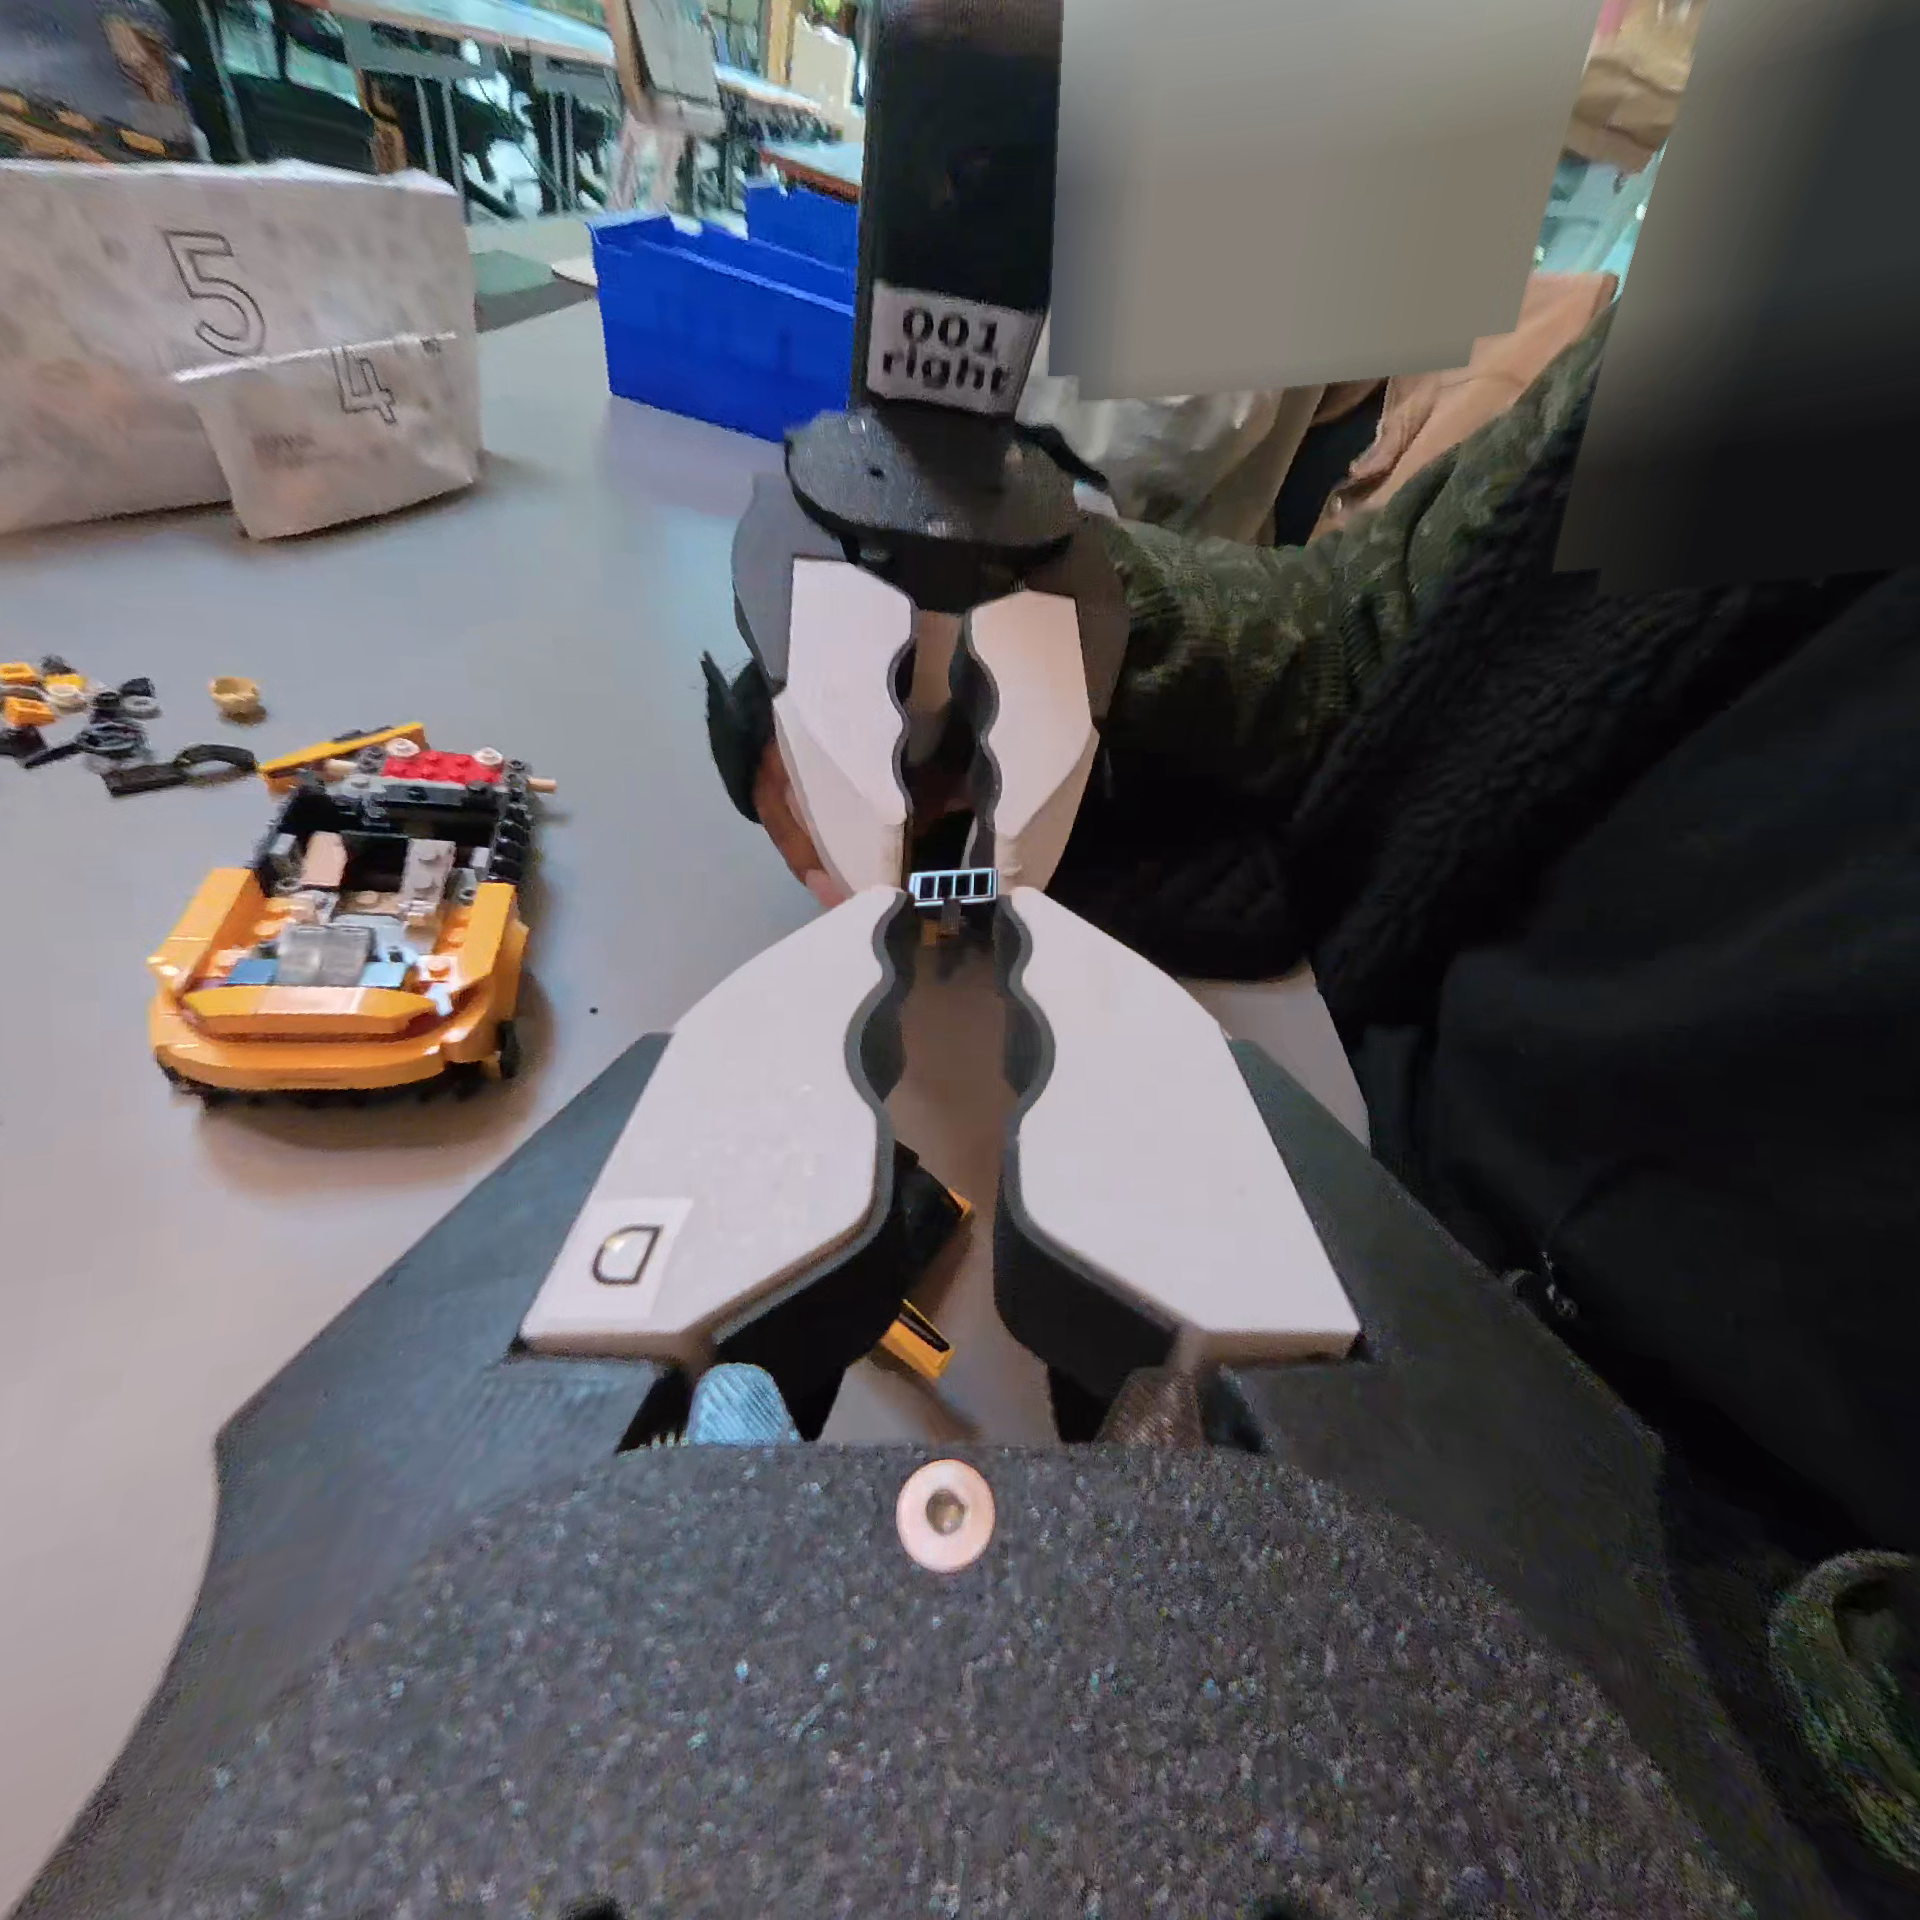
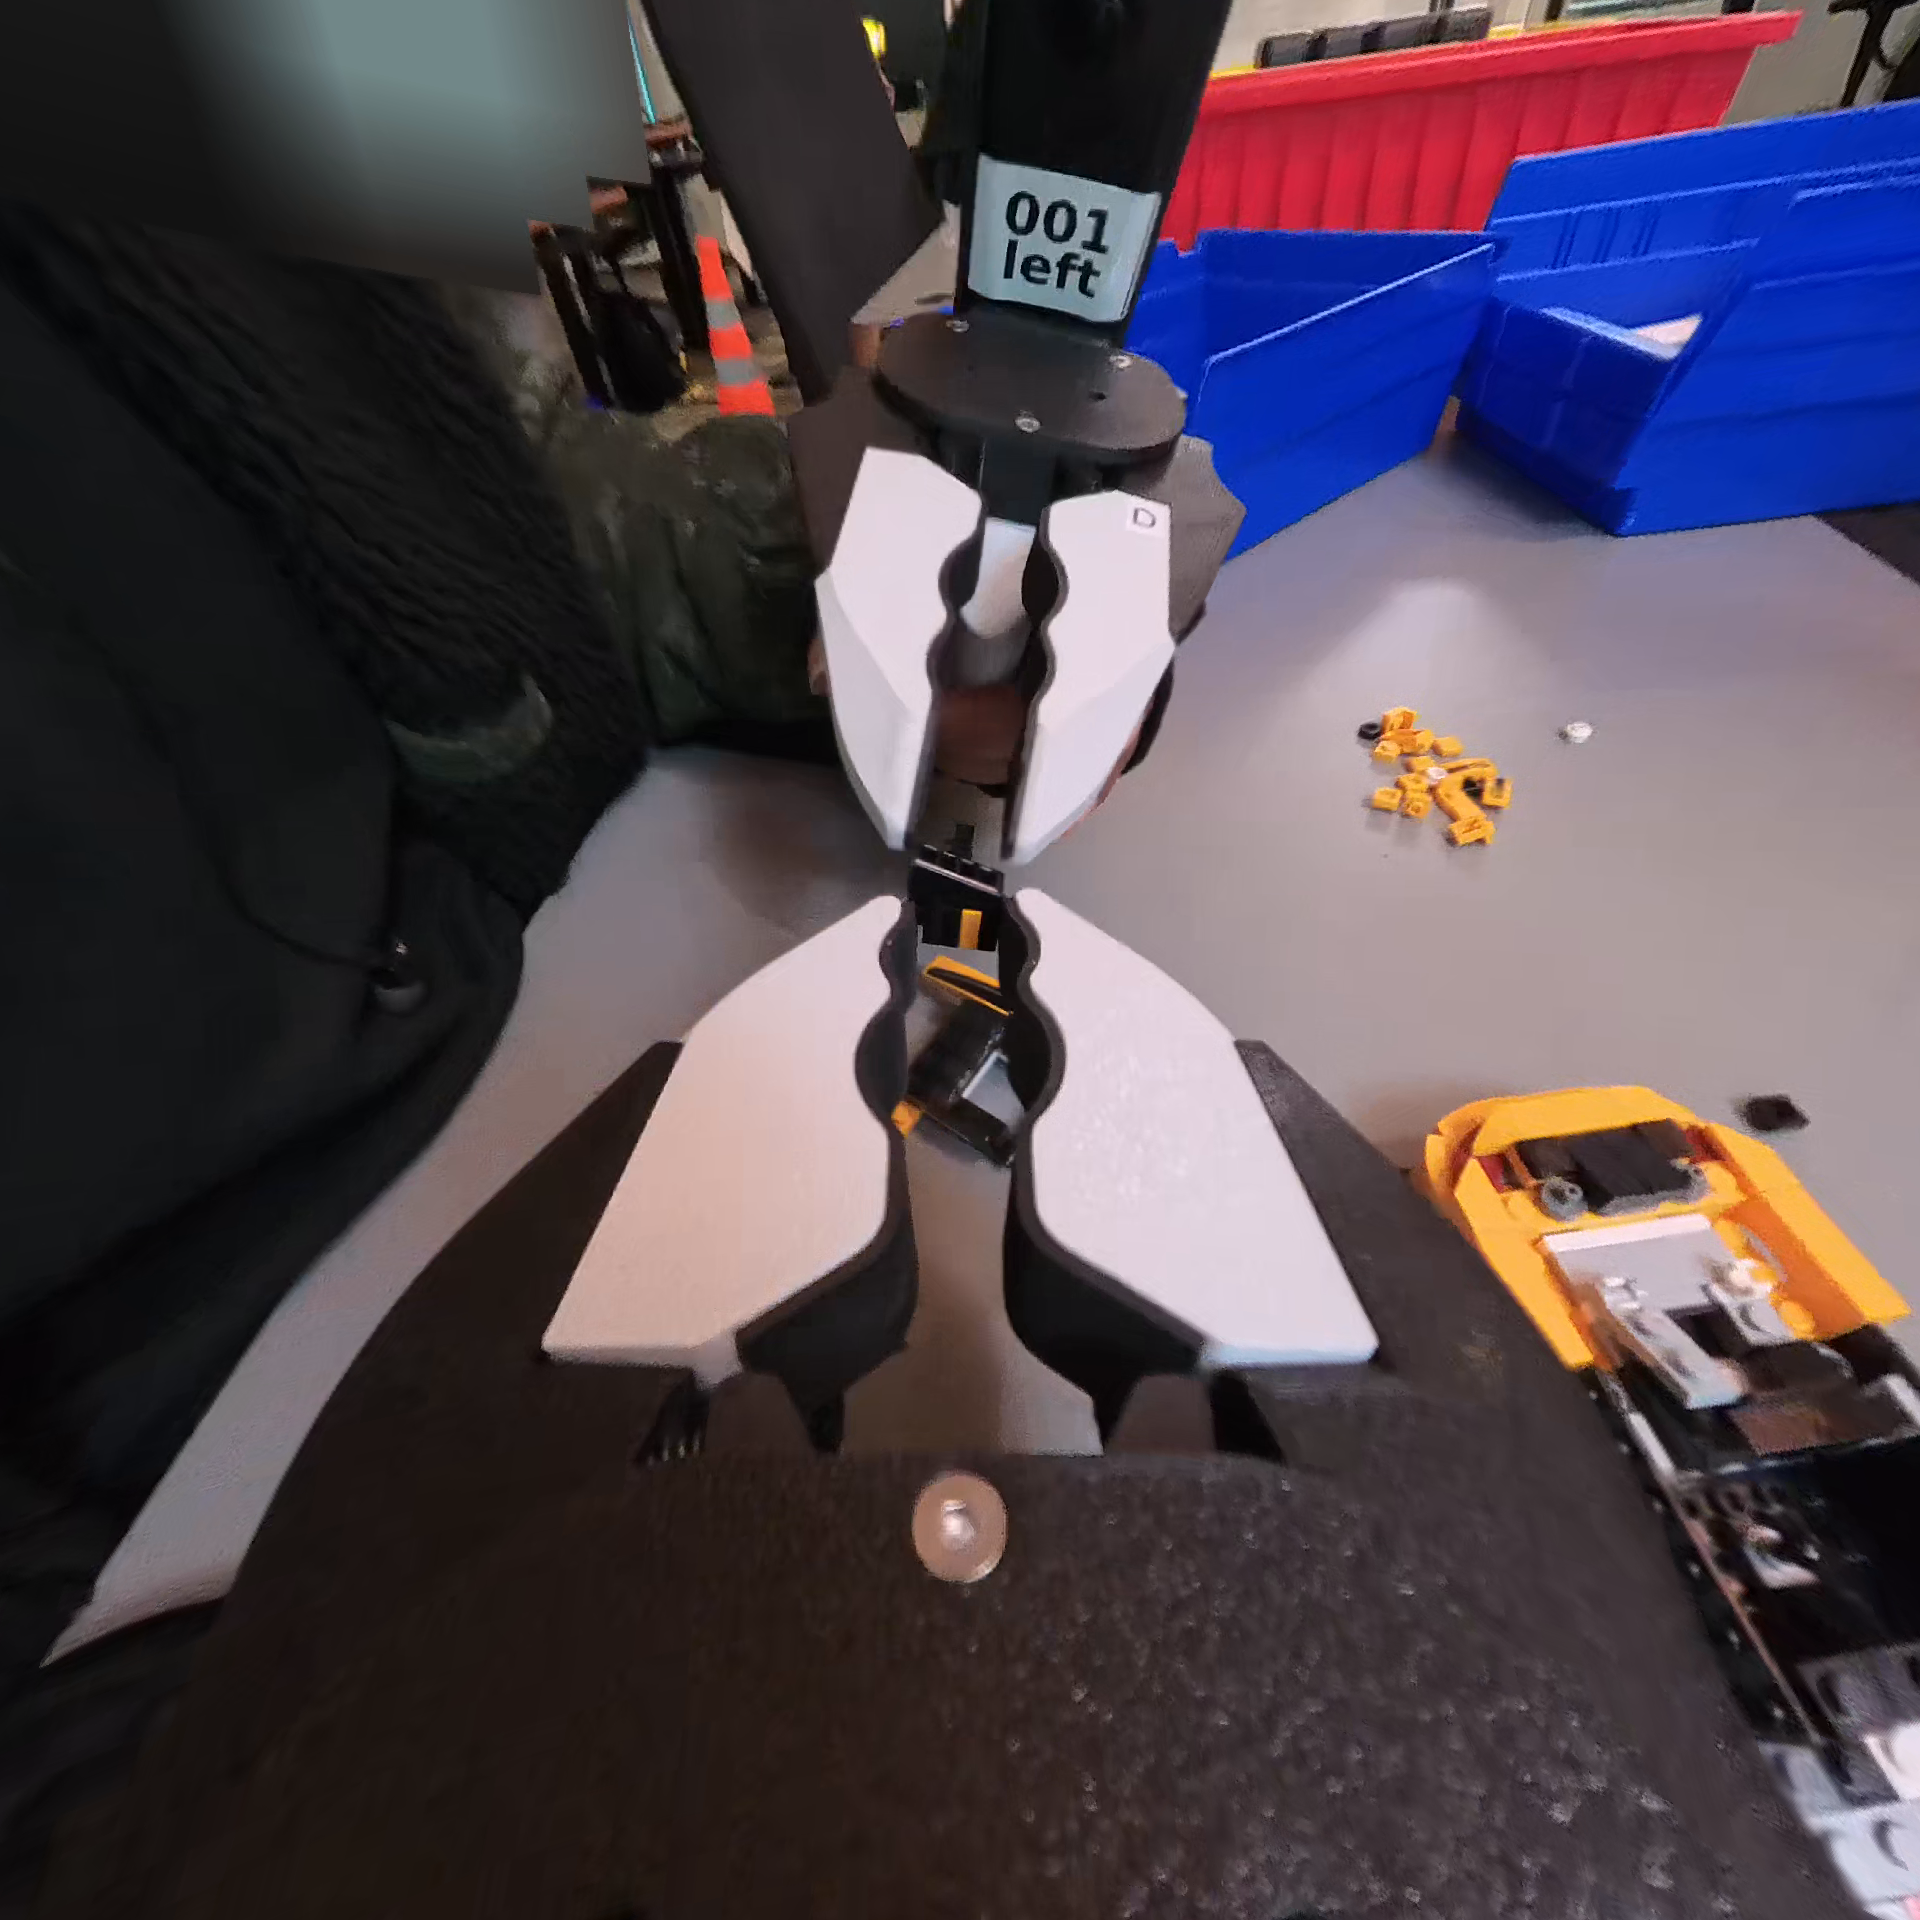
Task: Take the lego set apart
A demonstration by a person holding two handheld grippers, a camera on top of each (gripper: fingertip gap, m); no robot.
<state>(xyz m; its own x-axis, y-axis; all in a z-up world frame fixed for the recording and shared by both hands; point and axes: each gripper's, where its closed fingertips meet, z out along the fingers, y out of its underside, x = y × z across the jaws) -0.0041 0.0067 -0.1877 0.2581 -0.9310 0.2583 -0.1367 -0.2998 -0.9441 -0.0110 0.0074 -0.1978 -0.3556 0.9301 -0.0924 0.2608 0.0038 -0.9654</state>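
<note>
Two claws (image 1: 953,902) (image 2: 958,914) pinch one piece (image 1: 953,886).

left gripper (image 1: 954,904): fingers nearly closed, tips pinching a small black-and-orange lego piece (image 1: 953,902) | right gripper (image 2: 956,909): fingers nearly closed, tips clamped on the same piece from the opposite side | pose: the two grippers meet tip to tip, above the table | person's hand partly visible behind each far gripper
</note>
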